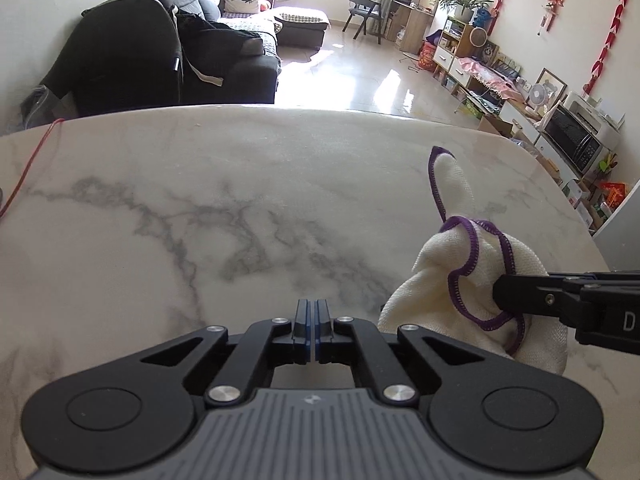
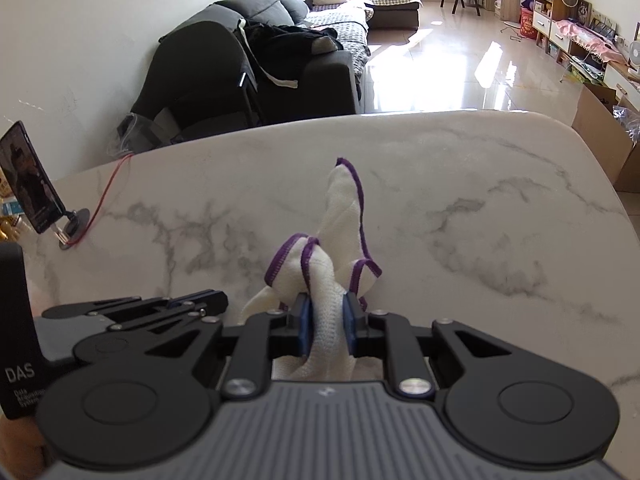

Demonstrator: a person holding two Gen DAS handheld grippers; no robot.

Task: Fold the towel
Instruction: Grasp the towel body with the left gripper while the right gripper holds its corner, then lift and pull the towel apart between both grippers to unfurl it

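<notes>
Here my right gripper (image 2: 324,314) pinches the bunched towel (image 2: 332,264) over the marble surface (image 2: 460,184); my left gripper (image 1: 312,320), fully closed, holds nothing. Soft and limp, it likely handles best by its purple-hemmed corners.

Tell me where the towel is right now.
The towel sits bunched on the marble table, pinched in the right gripper; in the left wrist view it lies to the right of the empty, shut left gripper.
</notes>
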